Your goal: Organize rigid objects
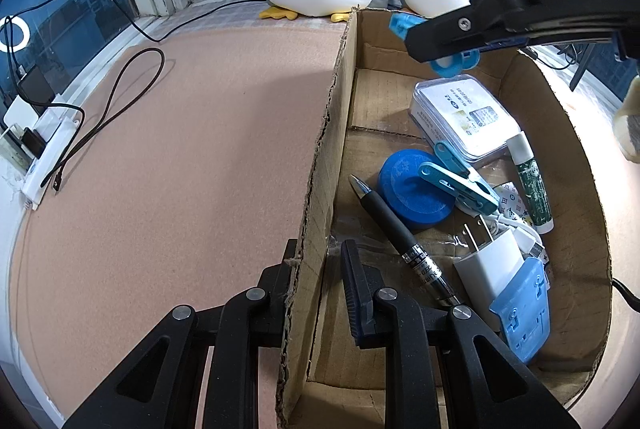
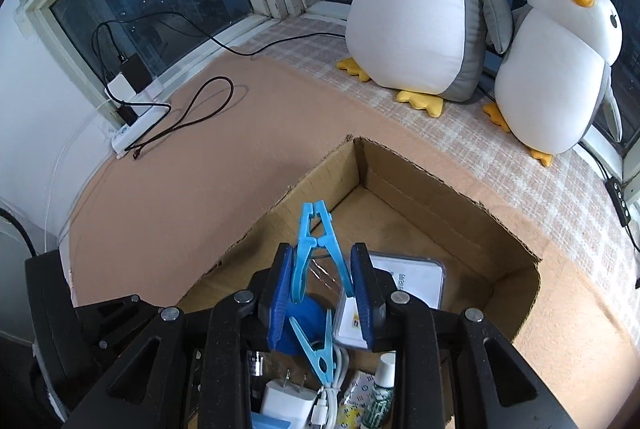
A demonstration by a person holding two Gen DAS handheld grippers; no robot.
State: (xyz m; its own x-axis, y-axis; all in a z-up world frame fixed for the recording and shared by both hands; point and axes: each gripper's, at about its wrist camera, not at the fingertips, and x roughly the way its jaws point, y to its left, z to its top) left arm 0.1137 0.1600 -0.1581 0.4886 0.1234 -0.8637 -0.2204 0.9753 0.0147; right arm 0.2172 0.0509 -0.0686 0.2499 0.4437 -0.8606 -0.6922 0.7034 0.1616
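Cardboard box (image 2: 516,293), open-topped, is your container: your left gripper (image 1: 316,261) is clenched on its near wall, steadying it, while your right gripper (image 2: 322,281) grasps 1 light-blue clothespin (image 2: 316,241) above the interior. The drop step appears in hand; next you likely lower and release it over free floor. Inside lie another clothespin (image 1: 460,183), a blue round lid (image 1: 408,189), a pen (image 1: 400,237), a white charger (image 1: 490,269), a clear case (image 1: 464,117) and a green tube (image 1: 532,181).
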